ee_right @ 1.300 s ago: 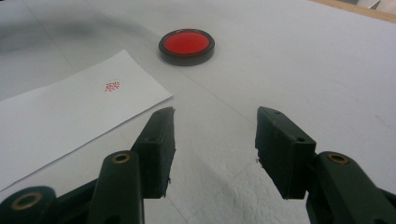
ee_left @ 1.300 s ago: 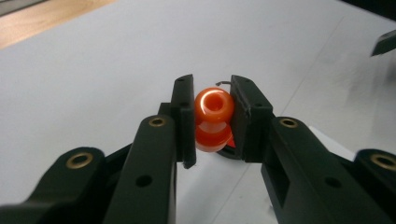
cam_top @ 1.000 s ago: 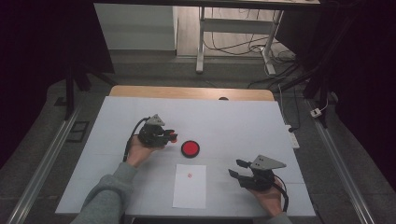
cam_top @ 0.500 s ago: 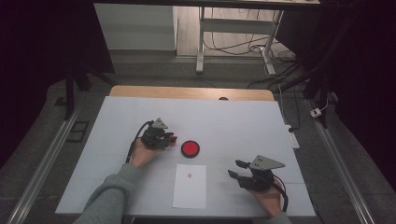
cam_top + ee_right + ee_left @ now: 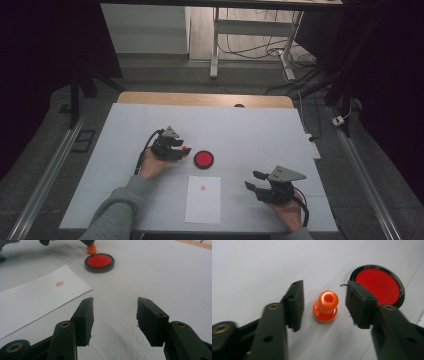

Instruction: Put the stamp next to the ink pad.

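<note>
I have the left gripper [image 5: 324,306] around the small orange stamp [image 5: 325,307], which stands upright on the table [image 5: 250,125] just beside the red ink pad [image 5: 378,285]; my fingers [image 5: 295,305] have just been opening, and they now stand released on either side of the stamp with bare table showing at both flanks — nothing pressing on it. In the high view the left gripper [image 5: 184,150] sits close to the pad [image 5: 204,159], with the sheet of paper [image 5: 203,199], already bearing a red mark [image 5: 59,284], lying nearer to me.

By my reading the step is setting the stamp down and letting go; to finish it cleanly I should draw the fingers straight back along their own line, keeping them spread evenly so neither clips the knob and tips it toward the pad; no twist of the wrist, no sideways drift.

The right gripper [image 5: 113,312] hovers over bare table with its fingers apart and empty, well away from the paper's edge — it can wait there.
</note>
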The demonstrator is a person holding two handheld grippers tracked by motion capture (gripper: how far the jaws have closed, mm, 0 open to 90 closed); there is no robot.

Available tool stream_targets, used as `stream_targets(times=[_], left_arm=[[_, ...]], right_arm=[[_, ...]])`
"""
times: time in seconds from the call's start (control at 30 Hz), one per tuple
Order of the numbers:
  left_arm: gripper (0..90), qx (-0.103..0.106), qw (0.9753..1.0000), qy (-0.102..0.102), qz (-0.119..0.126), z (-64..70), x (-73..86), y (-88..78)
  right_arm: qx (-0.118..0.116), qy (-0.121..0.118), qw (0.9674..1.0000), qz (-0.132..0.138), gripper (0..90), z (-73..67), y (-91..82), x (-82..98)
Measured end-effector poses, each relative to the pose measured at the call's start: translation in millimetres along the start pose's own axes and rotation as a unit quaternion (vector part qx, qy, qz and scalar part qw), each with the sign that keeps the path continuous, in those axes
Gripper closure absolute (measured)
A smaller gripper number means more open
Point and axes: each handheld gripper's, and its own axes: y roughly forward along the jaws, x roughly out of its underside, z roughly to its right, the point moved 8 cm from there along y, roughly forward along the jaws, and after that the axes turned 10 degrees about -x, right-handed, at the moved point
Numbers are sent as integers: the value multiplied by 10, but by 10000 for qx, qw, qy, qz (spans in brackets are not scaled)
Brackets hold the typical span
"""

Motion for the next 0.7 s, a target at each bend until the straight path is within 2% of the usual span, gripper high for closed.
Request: stream_targets(times=[0.17, 0.27, 0.37, 0.5, 0.57, 0.7], left_arm=[[343, -26, 9999, -95, 141, 1, -33, -131], [315, -8, 9996, -121, 266, 23, -22, -273], [315, 4, 9995, -40, 319, 62, 59, -445], [314, 57, 9992, 62, 396, 128, 190, -669], [314, 134, 9991, 55, 395, 168, 266, -758], [314, 152, 9990, 35, 413, 222, 425, -925]], right_arm=[[25, 11, 10000, 35, 469, 21, -24, -11], [38, 29, 10000, 75, 469, 42, -37, -14], [112, 52, 9999, 40, 468, 88, -69, 3], [62, 80, 9999, 20, 464, 137, -101, 21], [39, 87, 10000, 1, 461, 157, -108, 29], [89, 36, 9999, -98, 431, 190, -105, 55]])
